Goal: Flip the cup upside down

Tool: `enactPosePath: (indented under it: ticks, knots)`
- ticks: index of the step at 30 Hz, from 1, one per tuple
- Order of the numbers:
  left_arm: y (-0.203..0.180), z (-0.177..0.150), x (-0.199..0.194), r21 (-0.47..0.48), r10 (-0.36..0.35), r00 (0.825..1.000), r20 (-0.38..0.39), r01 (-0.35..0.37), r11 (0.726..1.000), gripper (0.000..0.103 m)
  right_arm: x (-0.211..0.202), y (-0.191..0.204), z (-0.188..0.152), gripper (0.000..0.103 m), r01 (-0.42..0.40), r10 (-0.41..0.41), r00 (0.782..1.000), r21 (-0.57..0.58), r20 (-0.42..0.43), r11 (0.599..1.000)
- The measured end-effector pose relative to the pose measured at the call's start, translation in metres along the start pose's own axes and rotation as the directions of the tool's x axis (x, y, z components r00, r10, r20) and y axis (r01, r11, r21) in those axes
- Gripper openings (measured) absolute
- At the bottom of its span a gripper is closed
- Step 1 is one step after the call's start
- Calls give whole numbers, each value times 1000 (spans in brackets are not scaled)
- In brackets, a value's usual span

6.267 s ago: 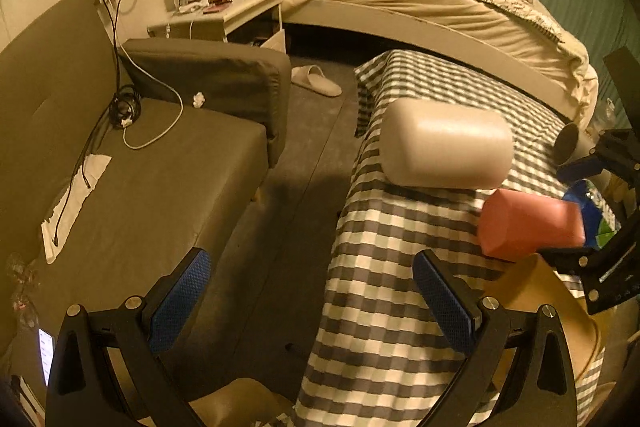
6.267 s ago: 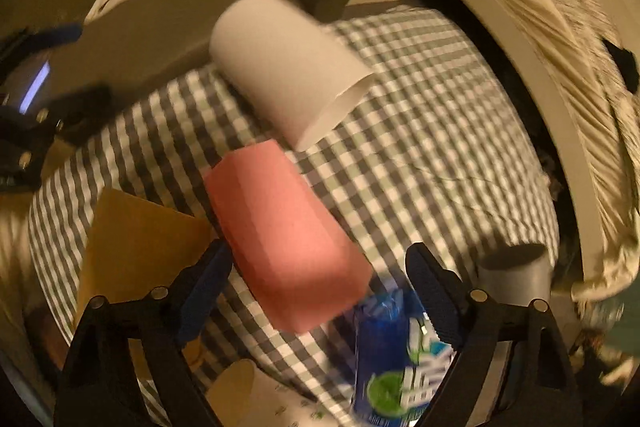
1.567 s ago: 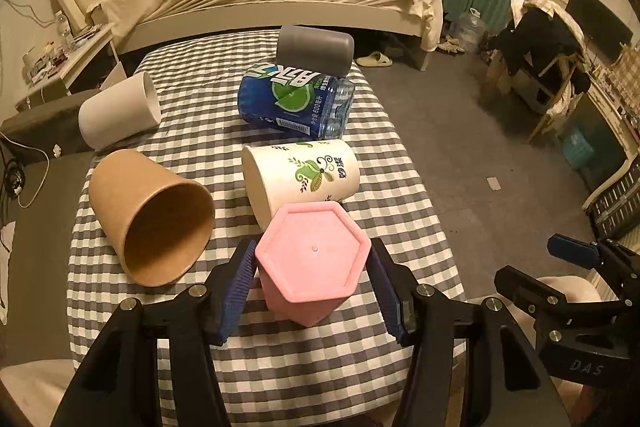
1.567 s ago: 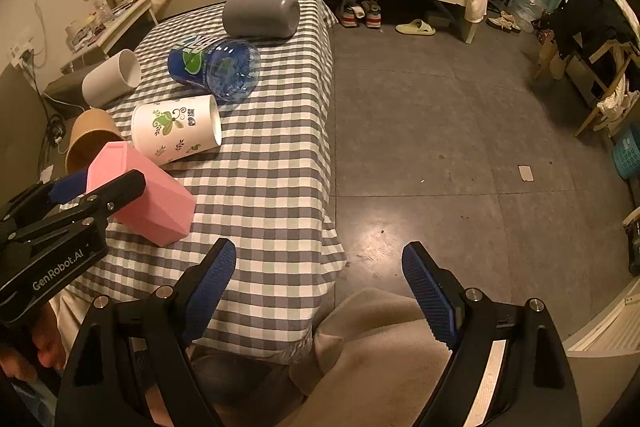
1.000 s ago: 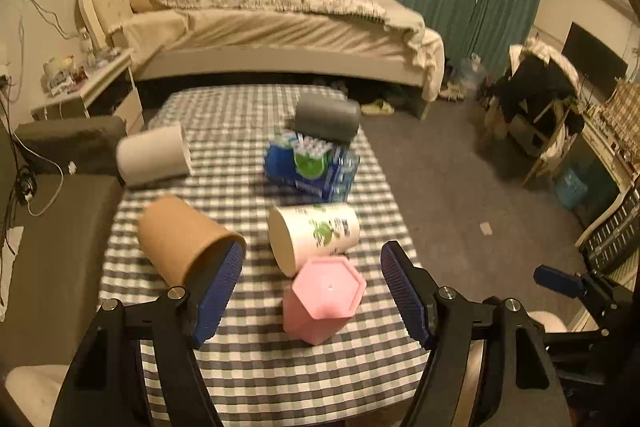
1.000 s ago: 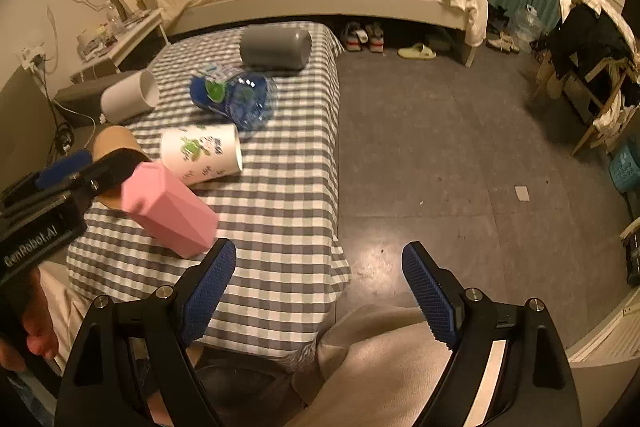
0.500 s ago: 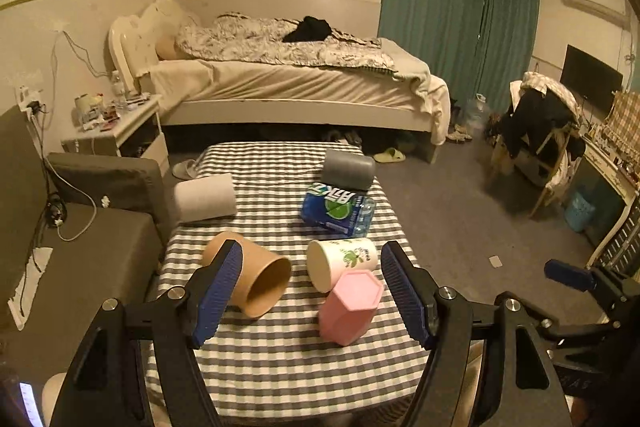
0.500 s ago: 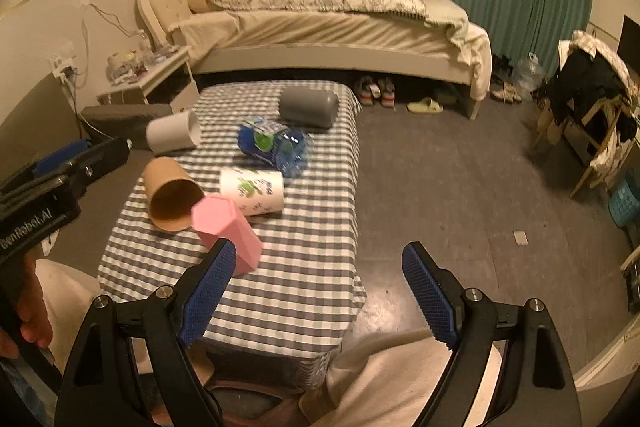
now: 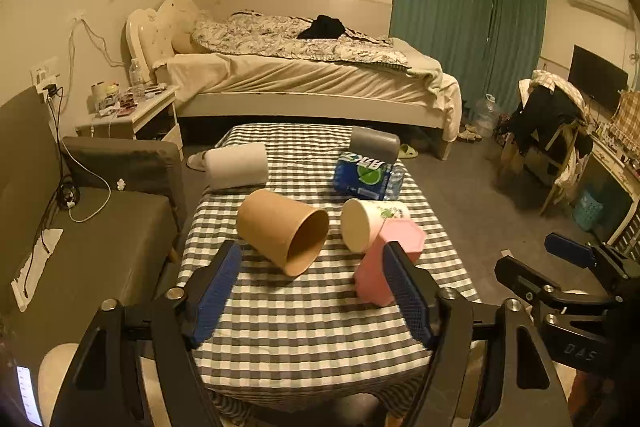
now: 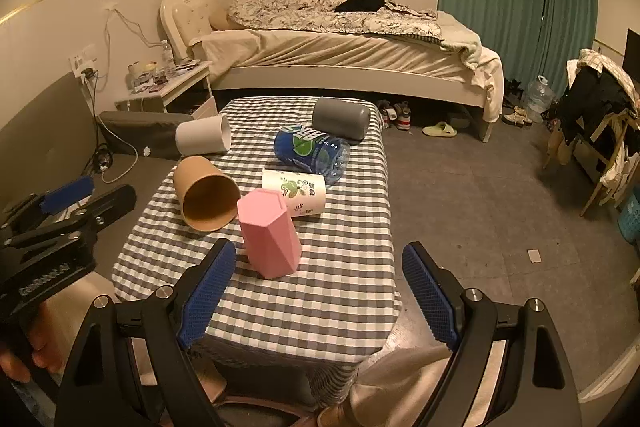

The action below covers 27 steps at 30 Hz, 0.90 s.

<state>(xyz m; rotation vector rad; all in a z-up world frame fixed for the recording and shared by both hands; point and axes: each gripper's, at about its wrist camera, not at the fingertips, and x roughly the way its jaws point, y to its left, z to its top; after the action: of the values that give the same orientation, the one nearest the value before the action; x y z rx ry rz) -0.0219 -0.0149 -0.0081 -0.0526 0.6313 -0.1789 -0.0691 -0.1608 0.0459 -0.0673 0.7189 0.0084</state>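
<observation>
A pink hexagonal cup (image 10: 270, 237) stands upside down, flat base up, on the checked table (image 10: 320, 291); in the left wrist view (image 9: 382, 267) it is partly behind my right-hand finger. My left gripper (image 9: 314, 301) is open and empty, held back above the table's near edge. My right gripper (image 10: 316, 297) is open and empty, also back from the table, with the pink cup just beyond its left finger.
Lying on their sides on the table are a brown paper cup (image 10: 206, 197), a white leaf-printed cup (image 10: 296, 193), a blue water bottle (image 10: 310, 149), a grey cup (image 10: 340, 117) and a white cup (image 10: 202, 137). A sofa (image 9: 80, 227) is left, a bed (image 9: 312, 79) behind.
My left gripper let go of the pink cup, which now stands upside down on the table. Both grippers have drawn back and up, away from the table.
</observation>
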Motion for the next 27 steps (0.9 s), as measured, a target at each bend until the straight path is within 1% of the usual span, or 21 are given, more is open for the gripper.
enactPosePath:
  ticks: [2, 5, 6, 10, 14, 19, 21, 27]
  knots:
    - [4, -7, 0, -5, 11, 1000, 13, -11, 1000, 87, 6, 3, -7, 90, 13, -13, 1000, 5, 11, 1000]
    - [12, -16, 5, -24, 14, 1000, 5, -13, 1000, 89, 16, 5, -17, 92, 23, -24, 999, 12, 29, 1000]
    - [14, -19, 7, -34, 17, 1000, -3, -17, 999, 91, 19, 4, -20, 92, 28, -28, 999, 11, 30, 1000]
    - [20, -27, 15, -46, 30, 999, -10, -31, 998, 93, 30, 5, -29, 95, 36, -37, 999, 12, 32, 999]
    - [23, -33, 22, -59, 35, 999, -25, -36, 998, 95, 36, 5, -35, 103, 44, -45, 998, 20, 37, 999]
    - [22, -35, 26, -47, 41, 999, -26, -42, 998, 96, 38, 5, -36, 103, 47, -48, 998, 18, 44, 999]
    - [22, -35, 26, -50, 40, 999, -29, -42, 998, 98, 41, 5, -36, 103, 46, -47, 998, 19, 43, 999]
    - [23, -36, 28, -57, 48, 998, -32, -50, 997, 98, 45, 4, -37, 103, 41, -42, 999, 25, 32, 999]
